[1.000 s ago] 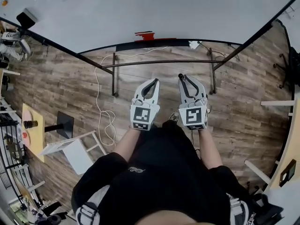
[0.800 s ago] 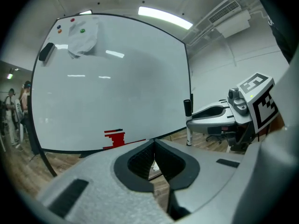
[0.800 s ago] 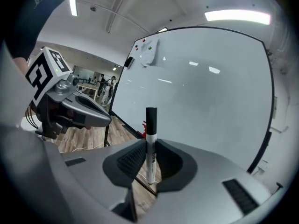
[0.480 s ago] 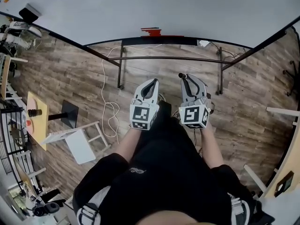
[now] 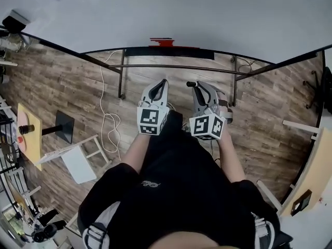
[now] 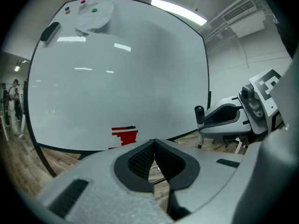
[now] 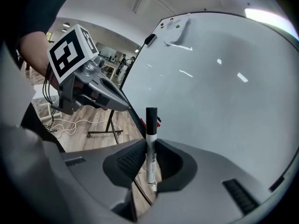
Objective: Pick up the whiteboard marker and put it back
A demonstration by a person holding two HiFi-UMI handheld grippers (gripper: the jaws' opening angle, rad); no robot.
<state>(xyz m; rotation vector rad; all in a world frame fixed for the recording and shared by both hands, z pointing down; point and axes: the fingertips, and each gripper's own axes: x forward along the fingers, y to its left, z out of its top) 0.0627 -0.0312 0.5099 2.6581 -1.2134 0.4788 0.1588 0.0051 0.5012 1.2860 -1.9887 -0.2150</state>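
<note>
Two jaws of the right gripper [image 7: 150, 146] pinched the whiteboard marker [image 7: 151, 127] upright, black cap up, before the whiteboard [image 7: 224, 101]; the left gripper [image 6: 153, 143] had its jaws pressed together, empty.

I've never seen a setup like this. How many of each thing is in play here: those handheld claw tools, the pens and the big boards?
Handheld grippers: 2, the left gripper with its jaws together and empty, and the right gripper with its jaws closed on the pen
Whiteboard marker: 1
Whiteboard: 1
Total: 4
</note>
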